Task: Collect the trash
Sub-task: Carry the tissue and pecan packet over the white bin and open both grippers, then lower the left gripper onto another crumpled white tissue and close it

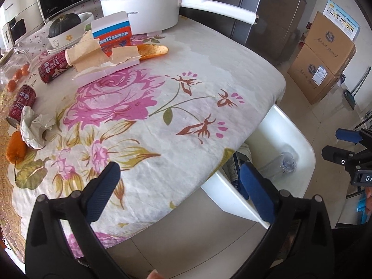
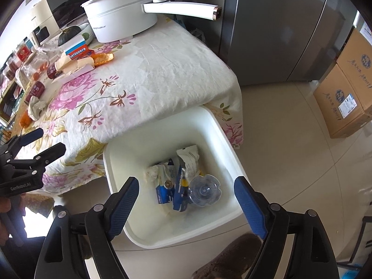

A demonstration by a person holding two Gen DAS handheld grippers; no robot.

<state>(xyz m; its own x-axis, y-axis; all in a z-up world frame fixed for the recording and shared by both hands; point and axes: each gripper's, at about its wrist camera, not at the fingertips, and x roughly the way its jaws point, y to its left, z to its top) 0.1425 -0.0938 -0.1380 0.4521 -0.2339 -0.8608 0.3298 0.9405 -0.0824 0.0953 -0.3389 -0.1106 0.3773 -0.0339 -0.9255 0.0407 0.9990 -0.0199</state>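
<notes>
Left gripper (image 1: 181,186): jaws spread wide, nothing between them; it hangs over the near edge of the bench (image 1: 186,107), one blue pad above the floral cloth, the other out past the edge, over the bin
Right gripper (image 2: 186,200): released too, empty; pointing steeply down over the white bin (image 2: 230,151)
Bin: on the floor, tucked against the bench corner; inside lie a clear plastic bottle (image 2: 204,190), a blue-and-white carton (image 2: 165,190), a torn wrapper (image 2: 190,160) and a crumpled tissue (image 2: 153,172)
Trash left on the bench: two red milk cans (image 1: 22,103), one standing, one on its side; a crumpled paper wad (image 1: 32,127) touching the nearer can; torn cardboard packaging (image 1: 102,55) at the far side
Background: white electric pot (image 1: 139,7) at the back of the bench; cardboard boxes (image 1: 323,58) stacked on the floor
</notes>
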